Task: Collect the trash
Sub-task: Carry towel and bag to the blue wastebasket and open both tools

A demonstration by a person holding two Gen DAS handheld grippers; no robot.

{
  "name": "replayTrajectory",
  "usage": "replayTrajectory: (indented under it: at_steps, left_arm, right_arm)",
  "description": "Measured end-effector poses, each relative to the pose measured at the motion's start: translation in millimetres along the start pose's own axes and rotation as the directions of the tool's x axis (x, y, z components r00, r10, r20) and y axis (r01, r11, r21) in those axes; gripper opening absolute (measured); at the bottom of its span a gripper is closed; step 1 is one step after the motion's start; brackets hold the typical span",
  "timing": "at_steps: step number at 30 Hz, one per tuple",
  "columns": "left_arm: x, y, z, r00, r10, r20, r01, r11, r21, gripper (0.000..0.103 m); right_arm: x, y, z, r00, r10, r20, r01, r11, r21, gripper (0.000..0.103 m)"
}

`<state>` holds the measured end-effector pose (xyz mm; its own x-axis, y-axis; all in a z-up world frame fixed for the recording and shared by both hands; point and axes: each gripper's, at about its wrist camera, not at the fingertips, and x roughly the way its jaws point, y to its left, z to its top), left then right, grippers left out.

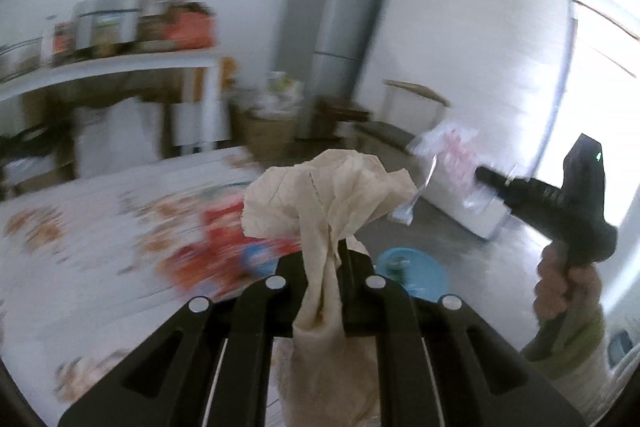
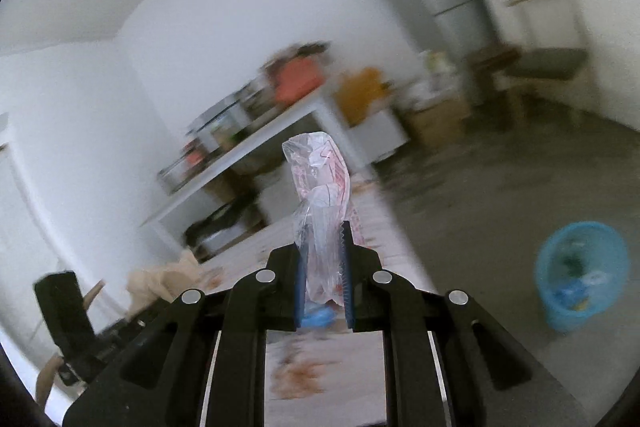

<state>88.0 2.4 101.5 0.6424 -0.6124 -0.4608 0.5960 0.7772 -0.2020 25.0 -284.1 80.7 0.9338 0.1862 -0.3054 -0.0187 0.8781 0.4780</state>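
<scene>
My left gripper [image 1: 325, 247] is shut on a crumpled beige paper napkin [image 1: 320, 199] and holds it up above the patterned table [image 1: 100, 219]. My right gripper [image 2: 324, 231] is shut on a clear plastic wrapper with pink print [image 2: 320, 187]. The right gripper and its wrapper [image 1: 452, 155] show at the right of the left wrist view, above the floor. A blue trash basket [image 2: 580, 275] with some trash in it stands on the grey floor, low right in the right wrist view. It also shows just beyond my left fingers [image 1: 416, 273].
A red and blue package [image 1: 228, 247] lies on the table. A white shelf table with pots and boxes [image 1: 120, 67] stands against the wall. A grey fridge [image 1: 332, 39], a white panel [image 1: 480, 67], a chair [image 2: 540, 67] and cardboard boxes [image 1: 268, 131] stand behind.
</scene>
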Motion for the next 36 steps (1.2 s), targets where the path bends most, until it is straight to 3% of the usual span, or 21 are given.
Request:
replayTrajectory:
  at_steps: [5,8,9,14,20,23,24,25,26,27,28,29,31,32,36]
  left_arm:
    - [77,-67,29,0.979,-0.178,-0.099,0.186,0.98,0.071,0.008]
    - [138,-113,33,0.946,-0.255,-0.203,0.277,0.957,0.09,0.008]
    - [170,-131,32,0.926,-0.277,-0.257,0.308,0.947,0.089,0.008]
    - [283,-178,12,0.863,-0.274,-0.424,0.329,0.942,0.061,0.009]
    - [395,-210,-12,0.802,-0.226,-0.553,0.299,0.953,0.045,0.01]
    - [443,-220,-14,0.795,-0.196,-0.574,0.267,0.963,0.041,0.015]
    - [455,-224,-14,0.798,-0.185,-0.573,0.251,0.967,0.036,0.032]
    - [469,-225,-13,0.803,-0.168,-0.572,0.226,0.974,0.031,0.063]
    - [478,-228,-13,0.806,-0.151,-0.572,0.205,0.978,0.03,0.076]
    - [488,-226,-12,0.817,-0.134,-0.561,0.177,0.984,0.023,0.081]
    - [494,-224,-13,0.823,-0.138,-0.552,0.168,0.986,0.004,0.081]
    - [498,-223,-15,0.815,-0.145,-0.561,0.165,0.986,-0.015,0.082]
    - [503,-220,-20,0.786,-0.175,-0.593,0.182,0.982,-0.048,0.082]
    - [500,-219,-21,0.779,-0.193,-0.596,0.204,0.978,-0.051,0.082]
    - [484,-214,-14,0.797,-0.201,-0.569,0.226,0.974,-0.026,0.084]
  right_arm:
    - [-45,-76,5,0.98,-0.187,0.062,0.18,0.978,0.107,0.014]
    - [-53,-118,1,0.966,-0.254,0.049,0.241,0.953,0.182,0.014]
    - [-53,-133,-1,0.962,-0.27,0.037,0.257,0.944,0.208,0.014]
    - [-34,-214,-13,0.935,-0.347,-0.073,0.351,0.876,0.332,0.014]
    - [3,-292,-27,0.914,-0.366,-0.177,0.407,0.81,0.422,0.014]
    - [25,-326,-27,0.906,-0.377,-0.191,0.422,0.778,0.466,0.016]
    - [28,-334,-27,0.904,-0.383,-0.192,0.427,0.767,0.48,0.022]
    - [34,-344,-26,0.898,-0.393,-0.197,0.438,0.754,0.49,0.027]
    - [43,-357,-29,0.887,-0.405,-0.22,0.46,0.743,0.487,0.032]
    - [50,-369,-33,0.878,-0.409,-0.248,0.477,0.726,0.495,0.046]
    - [61,-383,-41,0.871,-0.404,-0.278,0.49,0.703,0.515,0.055]
    - [64,-391,-45,0.868,-0.398,-0.296,0.496,0.691,0.526,0.055]
    - [71,-402,-56,0.854,-0.396,-0.336,0.52,0.664,0.537,0.055]
    - [73,-404,-62,0.853,-0.392,-0.345,0.522,0.657,0.544,0.055]
    - [64,-401,-74,0.854,-0.4,-0.334,0.521,0.648,0.556,0.057]
